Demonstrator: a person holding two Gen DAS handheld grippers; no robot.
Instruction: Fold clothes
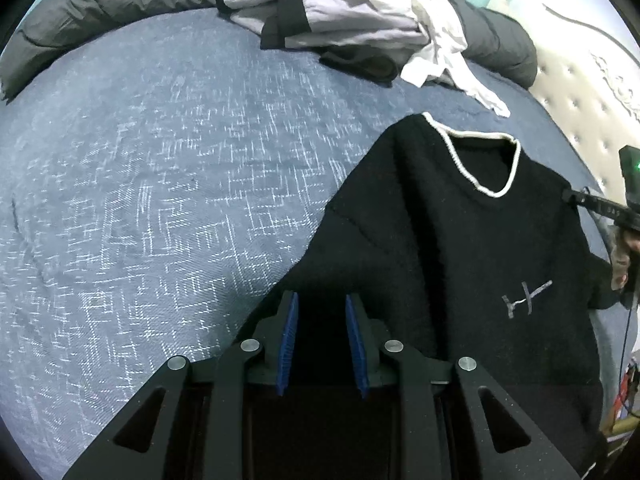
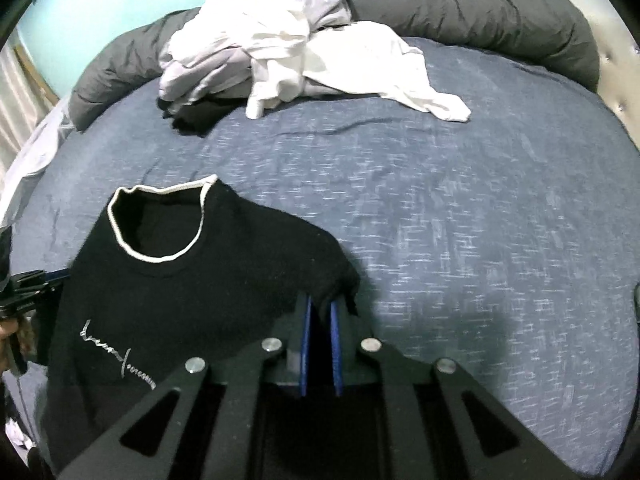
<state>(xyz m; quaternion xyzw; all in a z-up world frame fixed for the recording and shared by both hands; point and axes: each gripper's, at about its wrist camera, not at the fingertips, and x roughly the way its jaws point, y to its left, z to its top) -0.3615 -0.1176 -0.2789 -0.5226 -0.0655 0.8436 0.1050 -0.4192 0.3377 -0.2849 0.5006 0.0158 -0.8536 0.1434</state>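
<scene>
Jaws of our right gripper [image 2: 319,312] had pinched the sweater [image 2: 168,280] at one shoulder; our left gripper [image 1: 320,312] held the other side, jaws narrow. Between them it hung collar-outward above the bed [image 2: 480,240].

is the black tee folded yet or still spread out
Spread out, not folded: the black tee shows its full front, collar and chest print, with the right gripper pinching one sleeve.

Fuzzy matt black sweater [image 2: 192,280] (ribbed white collar), woven blue bedspread [image 2: 460,220], ridged blue pads [image 2: 306,344].
</scene>
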